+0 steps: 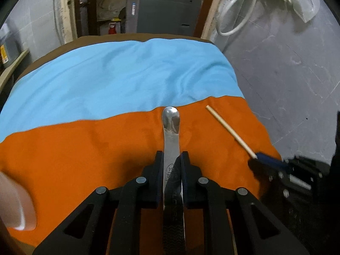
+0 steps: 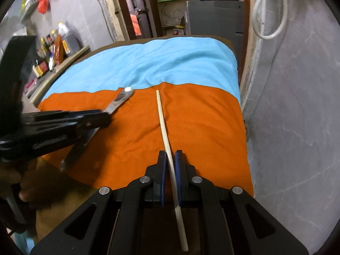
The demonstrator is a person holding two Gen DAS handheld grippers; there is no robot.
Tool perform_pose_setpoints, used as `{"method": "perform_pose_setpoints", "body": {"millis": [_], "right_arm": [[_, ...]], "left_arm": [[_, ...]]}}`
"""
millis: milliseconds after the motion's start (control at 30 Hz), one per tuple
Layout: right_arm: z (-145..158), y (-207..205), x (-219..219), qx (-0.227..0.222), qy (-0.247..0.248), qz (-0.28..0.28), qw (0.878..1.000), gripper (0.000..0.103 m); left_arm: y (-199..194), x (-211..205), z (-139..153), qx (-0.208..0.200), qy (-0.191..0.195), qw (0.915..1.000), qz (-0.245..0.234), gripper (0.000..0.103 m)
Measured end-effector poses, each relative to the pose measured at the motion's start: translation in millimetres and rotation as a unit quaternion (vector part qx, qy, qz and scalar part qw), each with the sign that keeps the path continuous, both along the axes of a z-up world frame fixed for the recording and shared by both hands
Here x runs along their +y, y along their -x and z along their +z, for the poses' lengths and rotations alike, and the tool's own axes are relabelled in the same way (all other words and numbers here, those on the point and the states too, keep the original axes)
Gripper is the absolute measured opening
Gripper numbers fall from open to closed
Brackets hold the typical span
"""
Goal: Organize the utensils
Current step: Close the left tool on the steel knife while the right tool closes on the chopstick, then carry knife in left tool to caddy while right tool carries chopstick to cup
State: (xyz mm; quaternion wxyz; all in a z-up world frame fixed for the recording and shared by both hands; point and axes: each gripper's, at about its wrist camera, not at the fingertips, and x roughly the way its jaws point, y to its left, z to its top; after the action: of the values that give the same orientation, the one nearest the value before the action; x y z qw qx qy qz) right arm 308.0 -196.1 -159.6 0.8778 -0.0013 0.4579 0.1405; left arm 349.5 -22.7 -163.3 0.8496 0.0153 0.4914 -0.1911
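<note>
With your left gripper point(image 1: 171, 155) jaws pinching the metal spoon point(image 1: 171, 127) and your right gripper point(image 2: 170, 155) jaws closed on the wooden chopstick point(image 2: 164, 127), both hover over the orange cloth point(image 2: 201, 127). Either thin handle could pivot and slip. Only the right view shows the cluttered side shelf point(image 2: 63, 57).

Glossy metal spoon point(image 1: 171, 127) in my left grip, matt pale wooden chopstick point(image 2: 164, 131), soft matt cloth point(image 1: 85, 148) (orange, blue), black plastic fingers point(image 2: 162, 165).
</note>
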Motion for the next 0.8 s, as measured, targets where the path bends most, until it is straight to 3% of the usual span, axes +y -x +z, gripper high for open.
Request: {"method": "perform_pose_setpoints", "body": {"millis": [300,433,567,667,800], "right_arm": [[1.8,-26.0,23.7,0.016,0.060,0.030,0.998,0.008],[2.5,-34.1,27.4,0.025,0.064,0.037,0.997,0.008],[2.7,-33.7,13.9,0.028,0.012,0.018,0.999,0.004],[4.2,-25.5,0.2,0.015,-0.073,0.001,0.997,0.003],[8.5,-9.5,-4.5,-0.017,-0.121,-0.005,0.992,0.003]], "left_arm": [[6.7,-14.0,-0.4,0.011,-0.042,0.9988,-0.023,0.013],[2.8,-16.4,-3.4,0.017,-0.048,0.9983,-0.028,0.013],[5.8,-11.9,-2.8,0.011,-0.038,0.9988,-0.027,0.013],[12.2,-2.7,-1.7,-0.002,-0.005,0.9999,-0.013,0.012],[31.2,13.0,5.2,-0.040,0.031,0.9987,0.007,0.012]]}}
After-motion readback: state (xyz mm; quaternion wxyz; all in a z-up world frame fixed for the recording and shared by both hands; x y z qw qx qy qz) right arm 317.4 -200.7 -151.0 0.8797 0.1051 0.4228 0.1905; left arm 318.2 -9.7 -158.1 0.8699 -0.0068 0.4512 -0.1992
